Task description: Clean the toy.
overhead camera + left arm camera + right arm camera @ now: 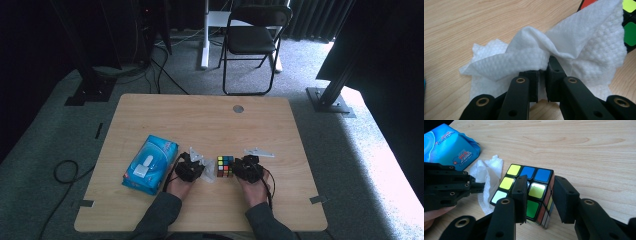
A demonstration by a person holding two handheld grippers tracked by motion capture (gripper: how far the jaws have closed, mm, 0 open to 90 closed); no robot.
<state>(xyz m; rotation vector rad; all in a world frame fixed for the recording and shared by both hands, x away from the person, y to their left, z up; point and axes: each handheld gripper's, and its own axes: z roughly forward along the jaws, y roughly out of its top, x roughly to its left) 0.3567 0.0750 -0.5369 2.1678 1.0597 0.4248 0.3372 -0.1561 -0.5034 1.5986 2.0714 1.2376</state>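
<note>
On the wooden table (150, 112), a puzzle cube (225, 166) sits near the person's edge, between the two hand-held grippers. The left gripper (543, 68) has its jaws pinched nearly together on a bunched white wipe (564, 47); the cloth fans out ahead of the jaws, and its far corner lies against the cube's coloured tiles. In the right gripper view, that wipe (487, 178) hangs down just beside the cube's left face.

The right gripper (540, 195) stands at a middling width, its jaws apart. One jaw lies over the cube (531, 192) top and the other stands off the corner at its right side with a gap showing, so the pads do not press on it. The cube rests flat on the wood.

To the left of the left hand (180, 185), a blue pack of wipes (150, 164) lies close by, leaving little room on that side. The far half of the table is bare wood up to a small round grommet (238, 108), and the right side is open to the edge. A folding chair (252, 40) stands beyond the table.
</note>
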